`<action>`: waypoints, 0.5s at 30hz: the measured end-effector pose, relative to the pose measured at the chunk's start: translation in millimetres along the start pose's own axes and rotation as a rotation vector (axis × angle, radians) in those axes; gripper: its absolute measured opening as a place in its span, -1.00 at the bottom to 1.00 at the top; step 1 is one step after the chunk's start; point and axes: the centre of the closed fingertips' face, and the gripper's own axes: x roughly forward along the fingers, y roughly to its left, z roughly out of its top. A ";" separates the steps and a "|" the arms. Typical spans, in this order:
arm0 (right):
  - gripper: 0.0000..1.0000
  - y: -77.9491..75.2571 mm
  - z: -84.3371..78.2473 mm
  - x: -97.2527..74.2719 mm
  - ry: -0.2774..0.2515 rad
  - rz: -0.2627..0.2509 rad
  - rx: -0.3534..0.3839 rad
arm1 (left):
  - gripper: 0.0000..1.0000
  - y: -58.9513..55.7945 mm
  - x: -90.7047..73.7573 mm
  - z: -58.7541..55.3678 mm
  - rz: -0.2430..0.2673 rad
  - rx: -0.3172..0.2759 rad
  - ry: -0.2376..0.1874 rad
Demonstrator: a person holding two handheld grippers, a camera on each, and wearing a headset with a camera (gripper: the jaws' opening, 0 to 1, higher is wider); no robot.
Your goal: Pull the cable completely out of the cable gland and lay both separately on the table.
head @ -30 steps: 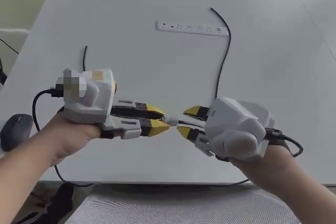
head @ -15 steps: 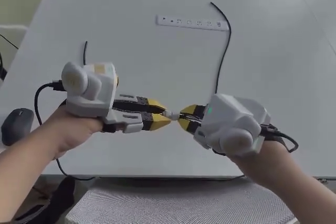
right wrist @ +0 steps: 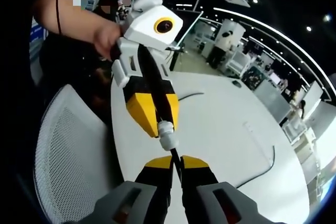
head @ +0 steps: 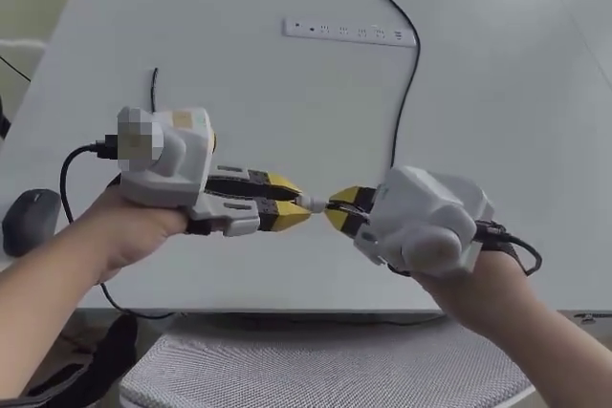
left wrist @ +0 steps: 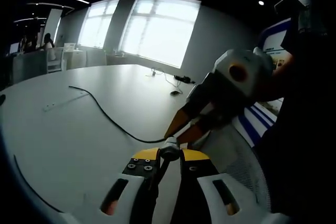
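Both clamped, tip to tip: left gripper [head: 303, 208] on the white cable gland [right wrist: 167, 134], right gripper [head: 329, 209] on the cable [right wrist: 177, 163]

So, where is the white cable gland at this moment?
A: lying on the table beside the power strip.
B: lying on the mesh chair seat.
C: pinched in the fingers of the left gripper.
C: the left gripper view shows the cable gland pinched between the fingers of the left gripper, with the right gripper holding the black cable.
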 end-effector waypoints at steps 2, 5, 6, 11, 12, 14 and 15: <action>-1.00 -0.4 -2.0 -0.8 0.000 -0.001 0.014 | -0.70 -0.3 0.1 0.2 0.000 0.000 0.000; -1.00 -2.3 -5.7 -1.0 0.001 -0.007 0.036 | -0.70 -0.3 -0.1 0.2 0.002 0.003 0.000; -1.00 -3.6 -7.9 -0.9 0.003 -0.014 0.046 | -0.70 -0.1 0.0 0.2 0.003 0.004 0.001; -1.00 -9.9 -19.6 -0.6 0.015 -0.039 0.118 | -0.70 2.1 0.8 0.5 0.007 0.000 -0.001; -1.00 -10.7 -22.7 -0.6 0.020 -0.041 0.140 | -0.70 2.5 1.1 0.4 0.007 0.000 0.001; -1.00 -12.4 -25.9 -0.1 0.018 -0.047 0.164 | -0.70 2.9 1.6 0.7 0.008 -0.001 0.000; -1.00 -12.5 -28.3 0.6 0.020 -0.046 0.184 | -0.70 2.9 1.8 0.7 0.008 -0.001 0.000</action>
